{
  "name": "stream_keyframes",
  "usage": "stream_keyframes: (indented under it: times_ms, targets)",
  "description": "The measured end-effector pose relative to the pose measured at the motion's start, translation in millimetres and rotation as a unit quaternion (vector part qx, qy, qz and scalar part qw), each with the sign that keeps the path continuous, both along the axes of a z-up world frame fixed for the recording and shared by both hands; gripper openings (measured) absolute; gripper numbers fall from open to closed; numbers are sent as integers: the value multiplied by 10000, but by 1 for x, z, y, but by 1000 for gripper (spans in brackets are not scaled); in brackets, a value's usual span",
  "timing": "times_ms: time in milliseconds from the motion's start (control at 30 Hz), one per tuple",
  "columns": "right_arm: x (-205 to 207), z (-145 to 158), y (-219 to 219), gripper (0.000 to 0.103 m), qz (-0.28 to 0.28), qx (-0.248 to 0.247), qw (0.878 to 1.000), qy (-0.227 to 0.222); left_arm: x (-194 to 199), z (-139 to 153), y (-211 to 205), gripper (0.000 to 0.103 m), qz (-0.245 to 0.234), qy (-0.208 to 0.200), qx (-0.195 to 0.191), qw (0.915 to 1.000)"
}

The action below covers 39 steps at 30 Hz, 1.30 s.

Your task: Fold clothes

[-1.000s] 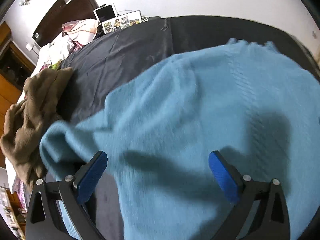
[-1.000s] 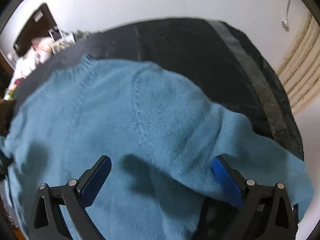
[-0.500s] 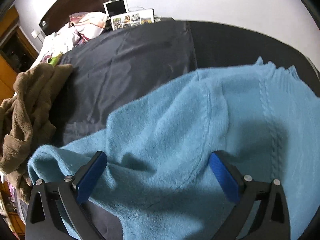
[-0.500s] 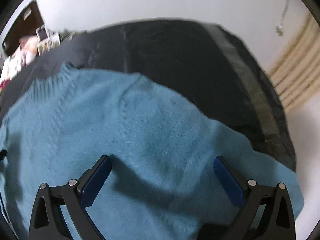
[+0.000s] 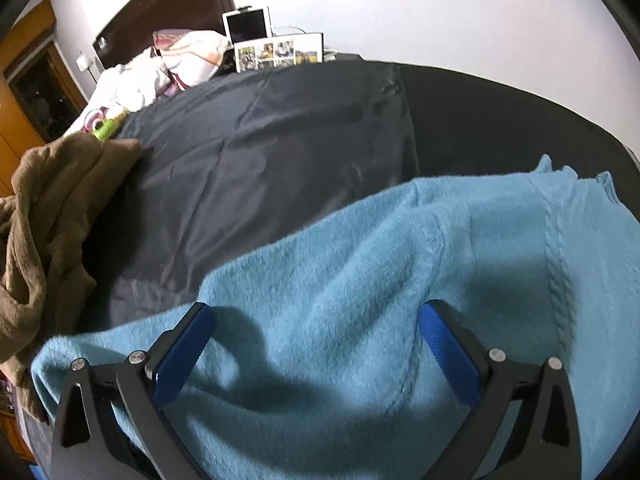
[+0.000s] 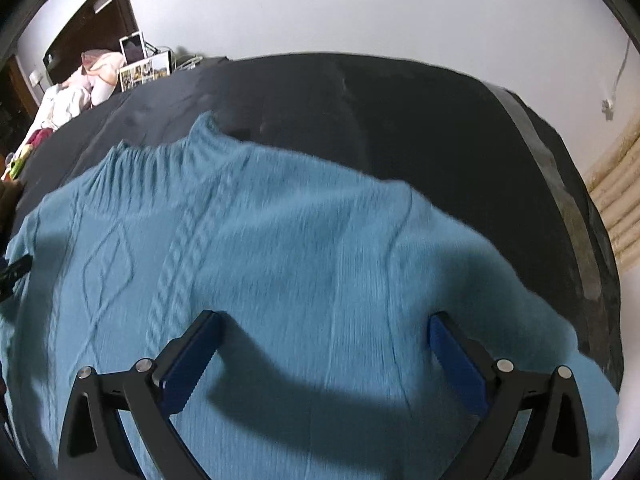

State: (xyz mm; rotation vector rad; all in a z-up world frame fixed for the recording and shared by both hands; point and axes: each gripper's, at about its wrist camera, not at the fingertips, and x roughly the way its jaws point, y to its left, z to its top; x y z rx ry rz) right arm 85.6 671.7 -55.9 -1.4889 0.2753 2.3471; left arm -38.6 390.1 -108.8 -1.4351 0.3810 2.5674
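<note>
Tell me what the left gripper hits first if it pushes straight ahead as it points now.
Probably the blue sweater: the open left gripper points at its shoulder and sleeve area, lying directly ahead. Beyond it is the dark bedcover. Depth is uncertain.

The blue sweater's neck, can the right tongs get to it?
Probably yes. The right tongs are open above the blue sweater, and nothing lies between them and its ribbed neck further ahead.

The blue sweater [image 6: 304, 240] is a fuzzy, matt knit — cable ribs run down its front. It lies on a bed sheet [image 5: 260, 160] of smooth dark cloth with a faint sheen, beside a plush brown garment [image 5: 44, 216]. Both grippers — left [image 5: 316, 344], right [image 6: 324, 356] — have matt black plastic frames, ridged blue pads and shiny metal screws.
</note>
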Motion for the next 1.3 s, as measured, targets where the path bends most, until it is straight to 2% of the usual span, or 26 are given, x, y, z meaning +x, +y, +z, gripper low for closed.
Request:
stream_keyframes:
  times_ms: [367,533,600,700,767,867,967,1133,1267,1300]
  targets:
    - [-52,11,12,103,103,154,9993,321,-40,-4,3,103,84,372,-65,9993]
    - [-42,6,27,103,179,160,9992,330,-48,-3,7,103,38,417,-218,9989]
    - [-38,4,33,103,210,162,9991,332,-46,-1,10,103,8,298,-317,9991]
    - [-30,-2,38,103,388,26,9992,49,-42,4,14,103,-51,125,-491,9987]
    - [-25,9,37,103,436,-110,9989,-94,-25,10,19,103,-253,82,-638,9976]
    - [14,26,10,103,872,-66,9962,-56,6,18,24,103,-611,45,-750,9953]
    - [60,33,-20,103,1352,-137,9906,-176,48,24,24,103,-890,-112,-656,9938]
    - [131,24,-68,103,1953,-118,9794,-491,122,15,20,103,-1236,-485,-787,9880]
    - [170,13,-79,103,1998,-406,9769,-646,157,6,9,103,-1140,-542,-799,9888]
    - [176,8,-80,103,2026,-332,9761,-711,159,5,6,103,-1044,-574,-723,9902]
